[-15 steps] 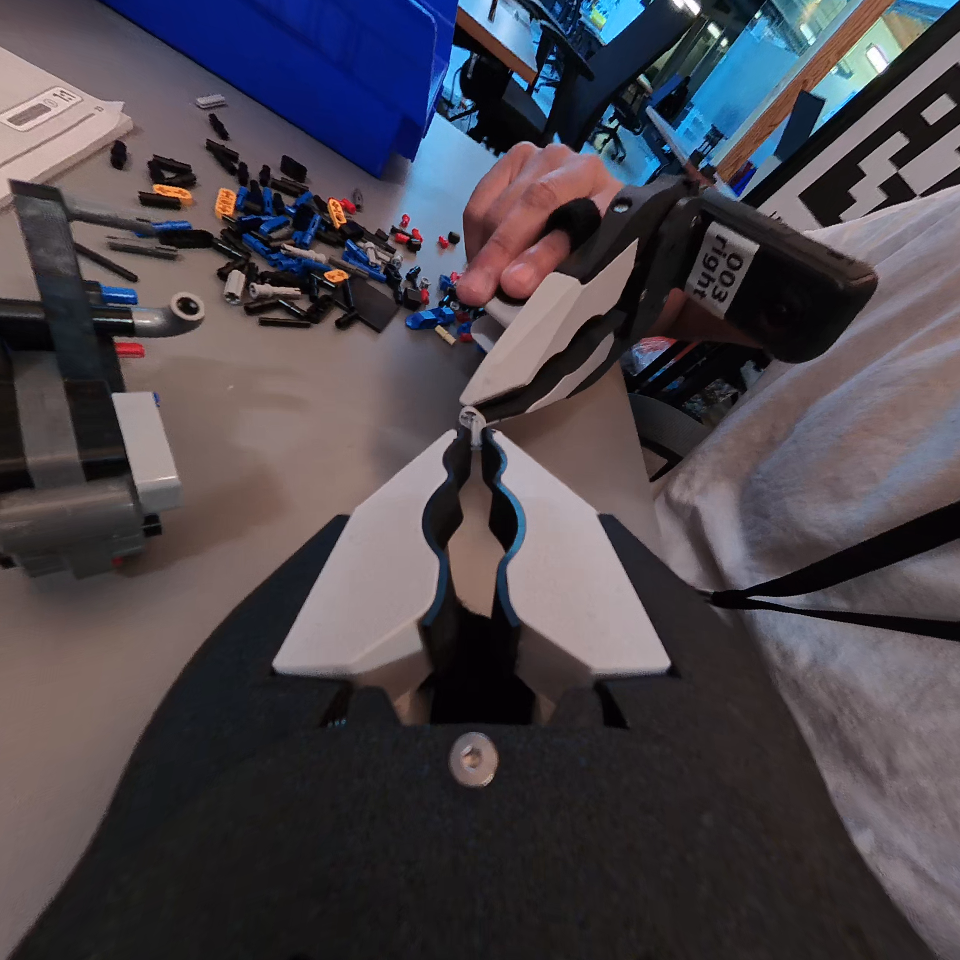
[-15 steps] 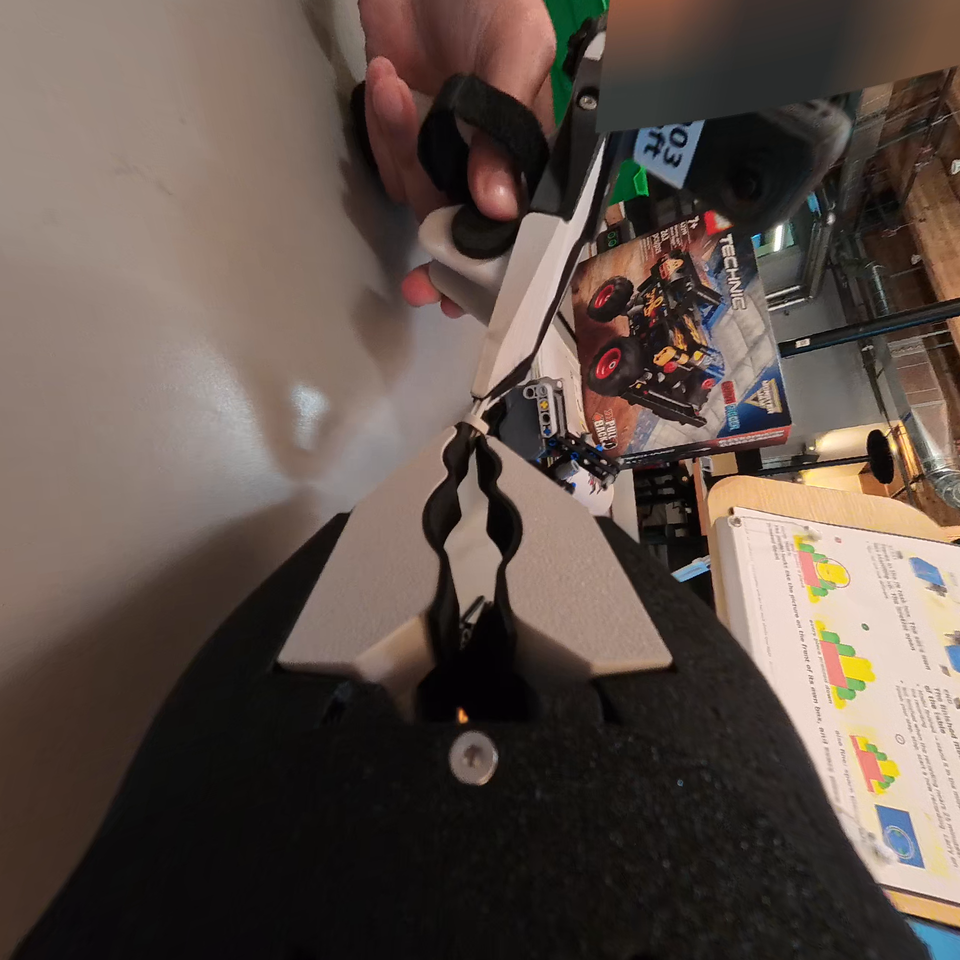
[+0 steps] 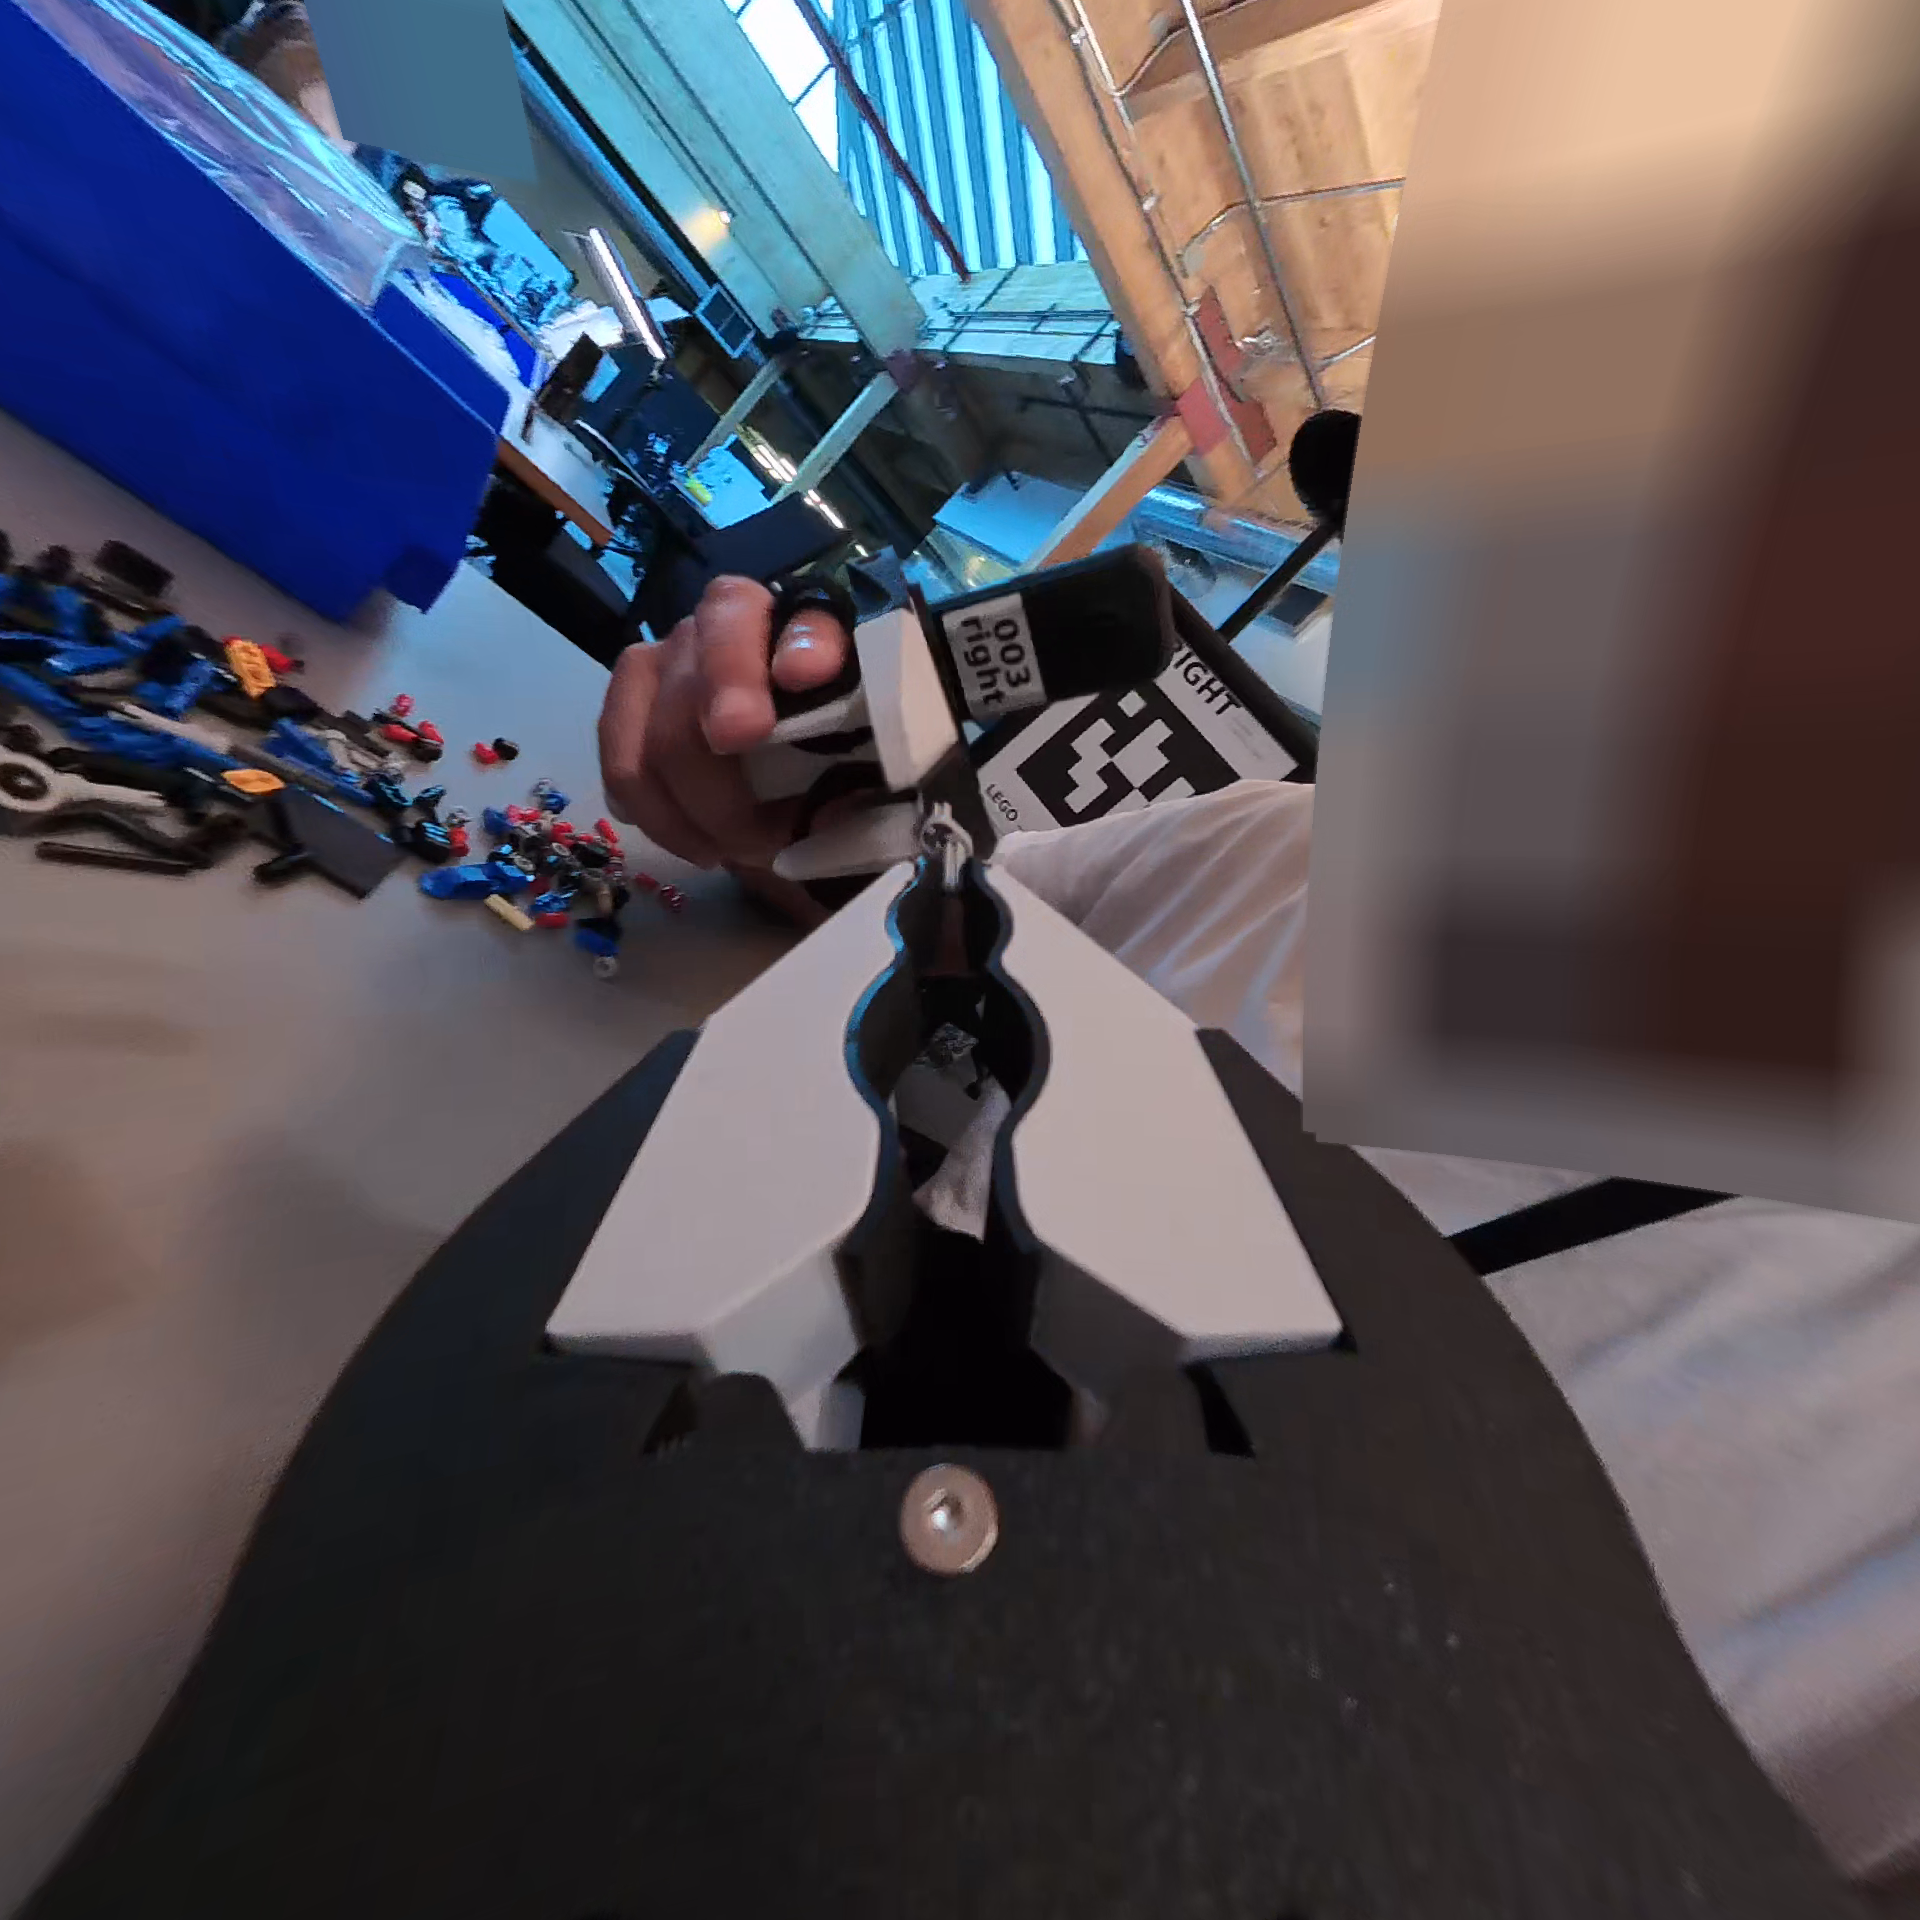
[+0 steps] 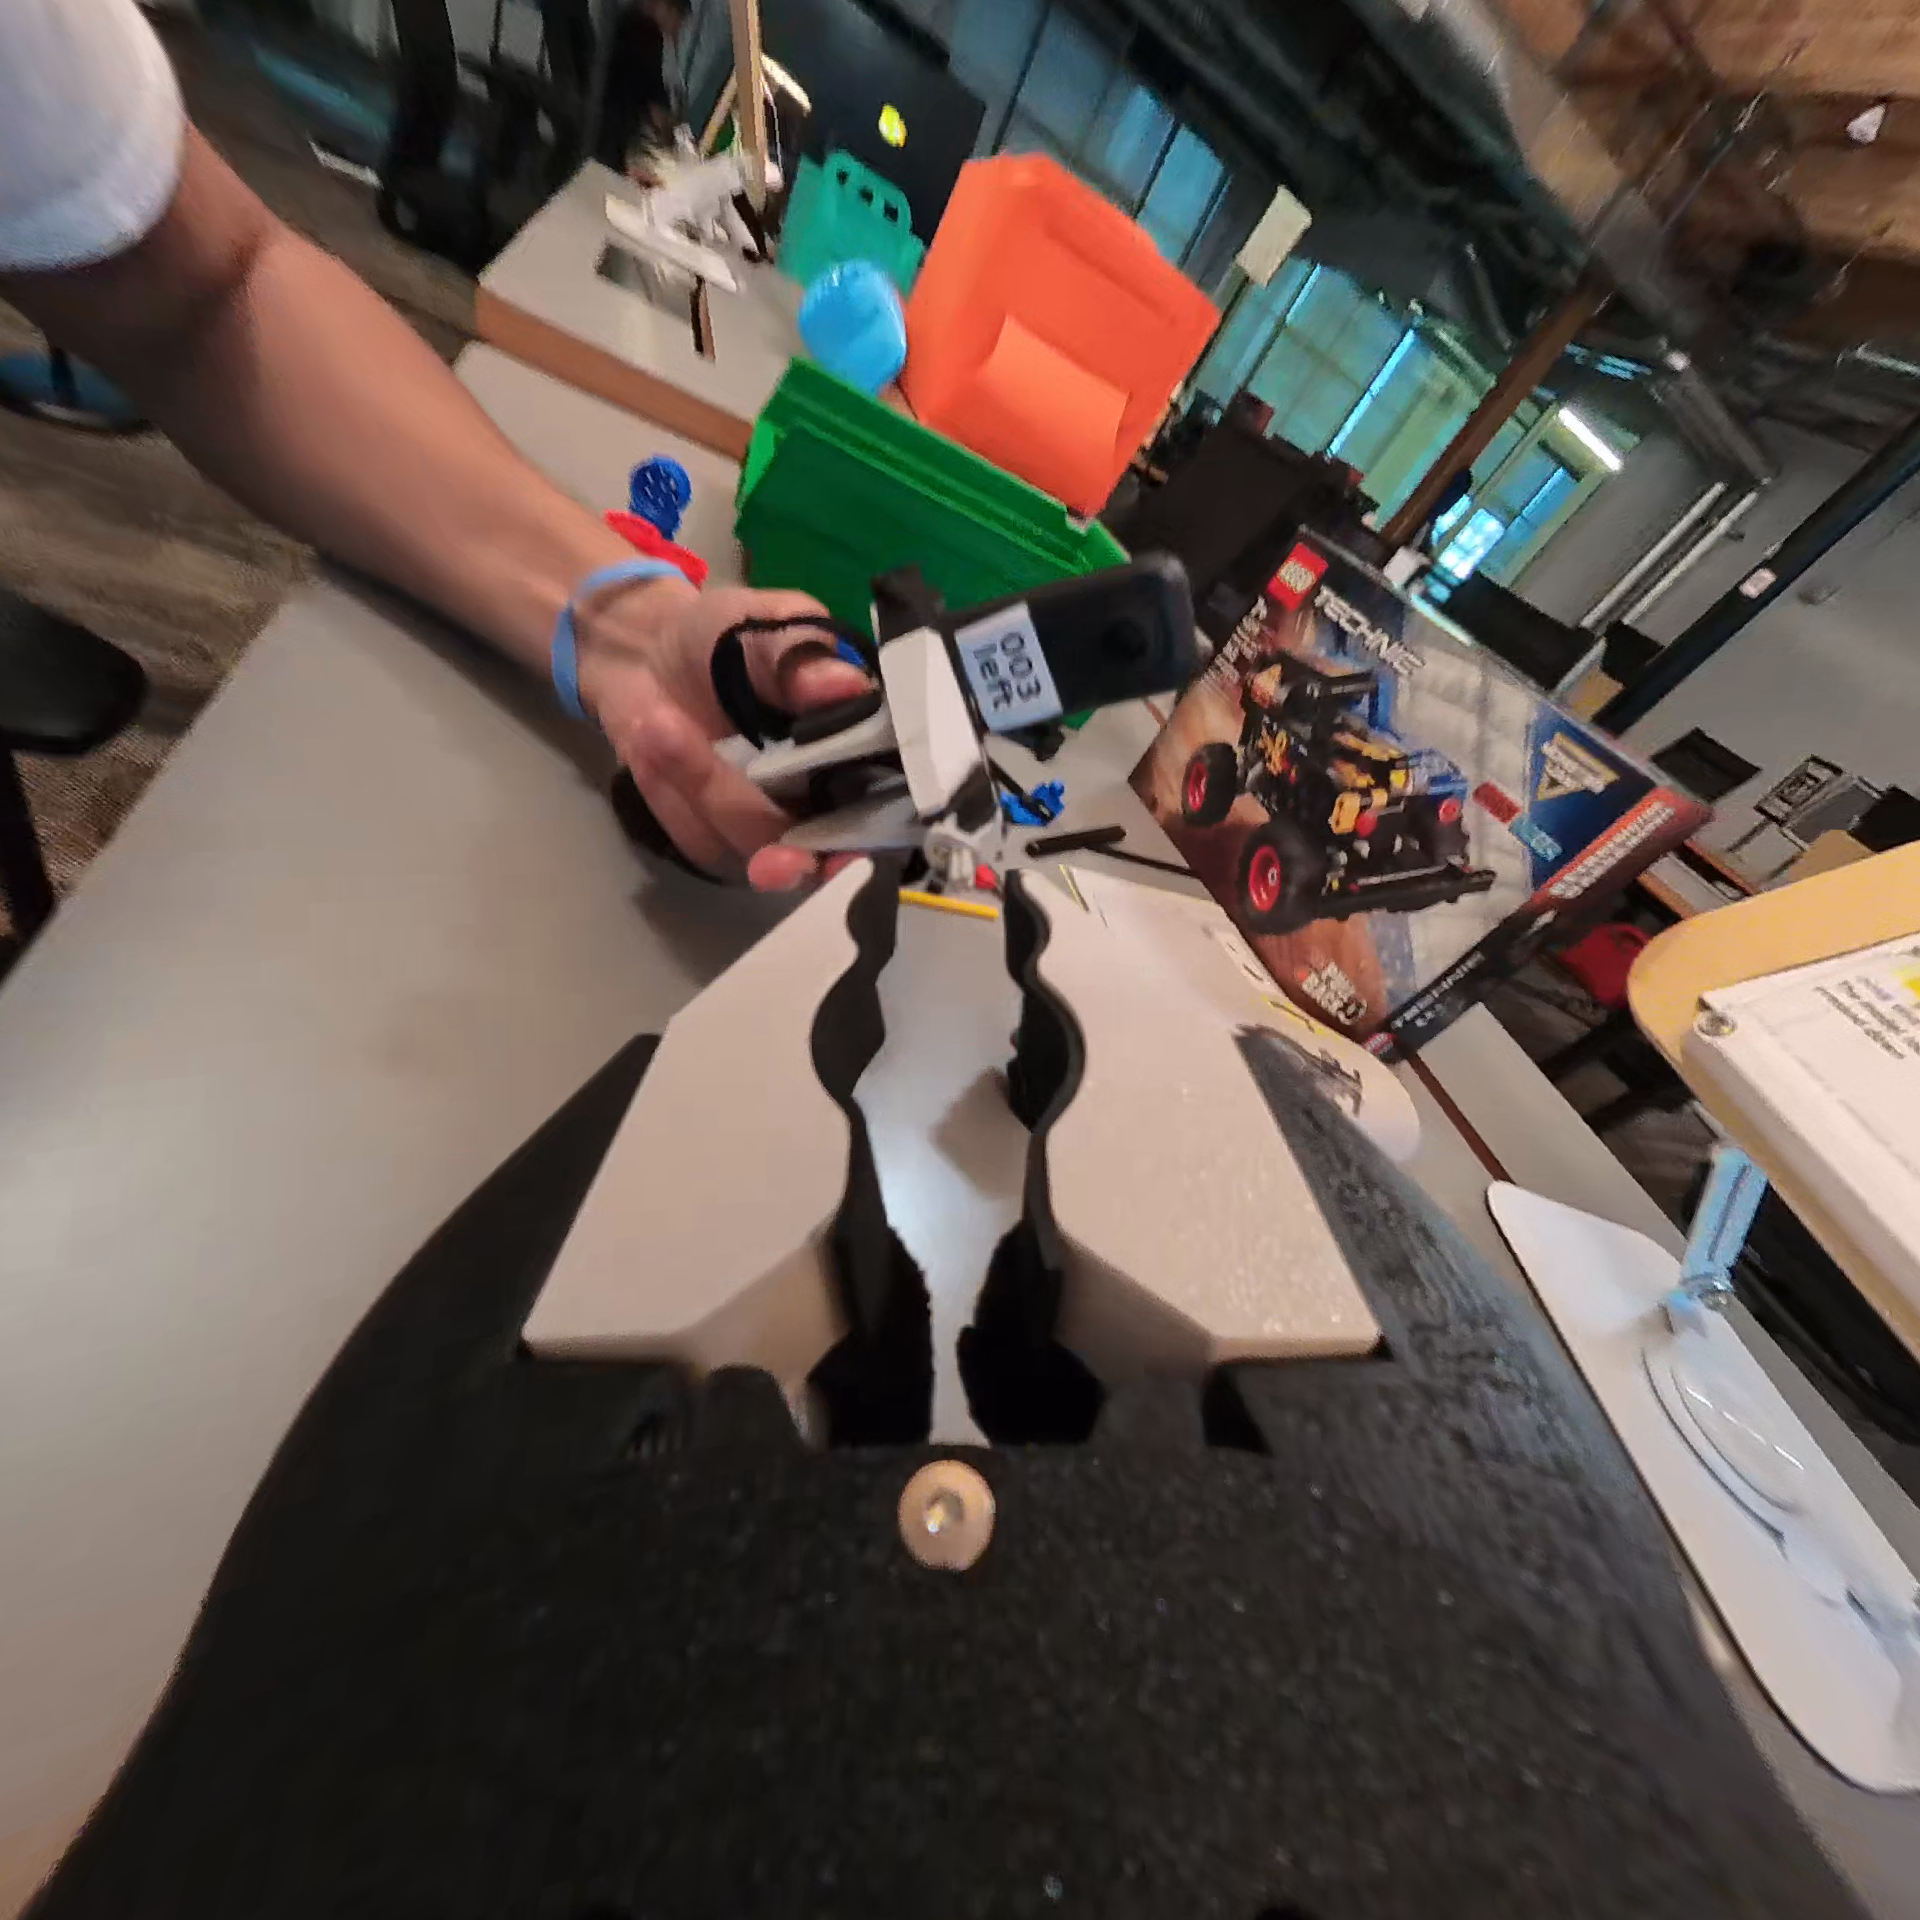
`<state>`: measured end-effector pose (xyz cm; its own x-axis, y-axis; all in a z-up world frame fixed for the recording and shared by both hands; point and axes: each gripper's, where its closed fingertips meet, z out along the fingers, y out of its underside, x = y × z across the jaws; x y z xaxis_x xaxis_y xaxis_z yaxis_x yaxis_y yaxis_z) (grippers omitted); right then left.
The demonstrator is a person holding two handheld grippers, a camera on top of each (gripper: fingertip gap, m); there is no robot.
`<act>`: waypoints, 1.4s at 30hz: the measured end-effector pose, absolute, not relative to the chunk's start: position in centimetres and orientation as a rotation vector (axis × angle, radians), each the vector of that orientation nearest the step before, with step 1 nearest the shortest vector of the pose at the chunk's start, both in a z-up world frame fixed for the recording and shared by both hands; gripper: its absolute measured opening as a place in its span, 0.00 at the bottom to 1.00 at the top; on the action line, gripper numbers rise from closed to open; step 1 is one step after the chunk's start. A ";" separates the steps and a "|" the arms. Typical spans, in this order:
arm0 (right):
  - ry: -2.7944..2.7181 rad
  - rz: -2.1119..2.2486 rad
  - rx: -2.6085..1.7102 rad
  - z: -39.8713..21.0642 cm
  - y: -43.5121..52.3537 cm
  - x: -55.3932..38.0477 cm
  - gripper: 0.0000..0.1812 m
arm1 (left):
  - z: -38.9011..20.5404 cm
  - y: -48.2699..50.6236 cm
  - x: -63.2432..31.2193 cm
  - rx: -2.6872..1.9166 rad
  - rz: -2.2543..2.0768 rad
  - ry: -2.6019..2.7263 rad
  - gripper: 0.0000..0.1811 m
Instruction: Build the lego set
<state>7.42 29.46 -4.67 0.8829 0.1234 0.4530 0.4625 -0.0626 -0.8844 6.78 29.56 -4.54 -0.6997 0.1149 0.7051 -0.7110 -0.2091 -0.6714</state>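
right claw (image 4: pixel 948 891) opened; small grey piece (image 3: pixel 943 842) pinched at left claw (image 3: pixel 945 868) tips.

Each wrist camera looks forward along its own tool, close up, facing the other above the shared grey table (image 3: pixel 260 1039).

The small grey piece (image 3: pixel 943 844) between both grippers' fingers is too tiny to identify.
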 end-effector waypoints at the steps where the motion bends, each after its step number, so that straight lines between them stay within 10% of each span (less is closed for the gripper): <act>1: -0.473 -0.266 -1.604 -4.3 29.3 6.9 0.09 | -4.5 29.5 6.7 0.701 1.960 -1.495 0.01; 42: -0.003 -0.152 -1.823 -7.5 27.4 17.2 0.09 | -8.5 31.6 11.7 1.100 2.112 -2.240 0.01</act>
<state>17.21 27.36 -7.53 0.9914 -0.0780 0.1053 0.0822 -0.2558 -0.9632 11.70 31.61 -8.48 -0.7662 -0.5417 0.3456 -0.3769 -0.0567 -0.9245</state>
